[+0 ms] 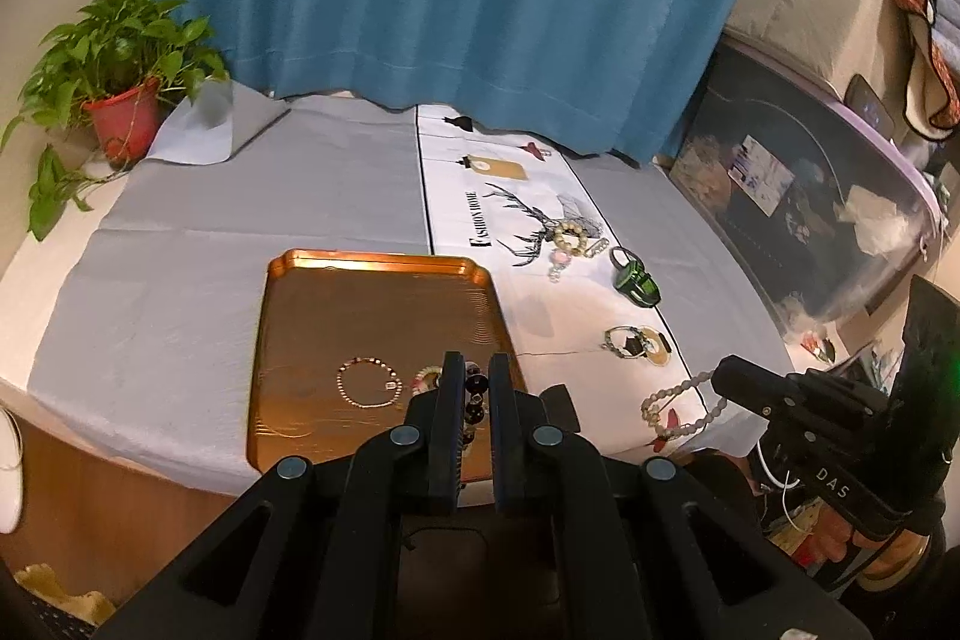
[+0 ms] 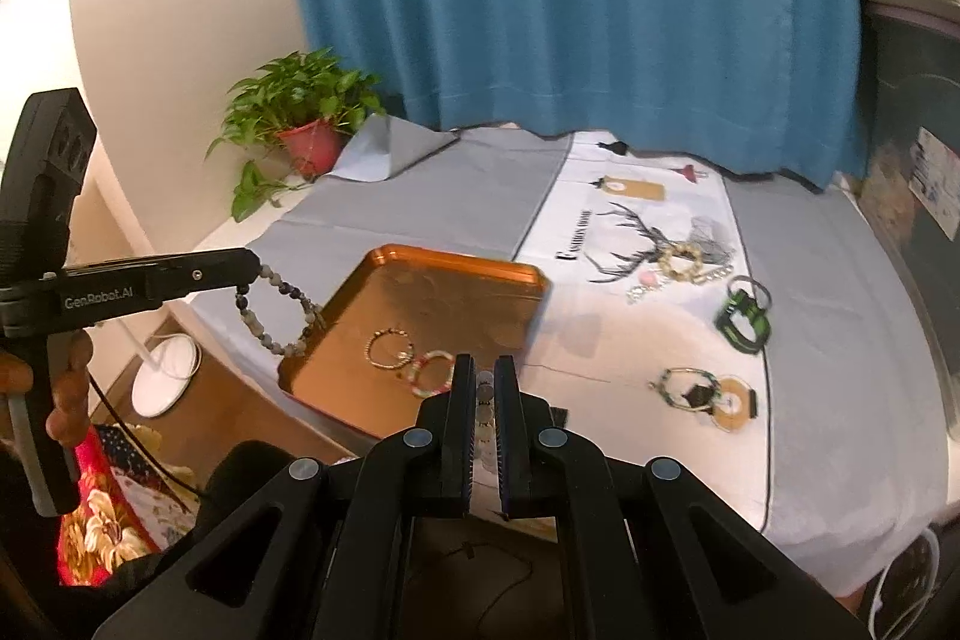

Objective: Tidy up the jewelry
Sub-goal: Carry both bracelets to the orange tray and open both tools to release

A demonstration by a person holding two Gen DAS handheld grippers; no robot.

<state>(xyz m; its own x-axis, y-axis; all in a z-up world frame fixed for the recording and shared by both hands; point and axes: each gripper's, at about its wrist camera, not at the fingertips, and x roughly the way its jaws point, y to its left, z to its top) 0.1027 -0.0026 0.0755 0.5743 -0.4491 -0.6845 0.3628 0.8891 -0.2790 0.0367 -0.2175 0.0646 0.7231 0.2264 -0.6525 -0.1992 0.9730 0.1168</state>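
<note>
right tool (image 2: 485, 388) pinches what looks like pale beads (image 2: 485, 403).

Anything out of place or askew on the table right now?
Mostly tidy. The grey cloth is folded up at its far corner beside the potted plant. Several pieces, including a green item, lie loose on the white runner outside the copper tray. Nothing looks spilled or damaged.
</note>
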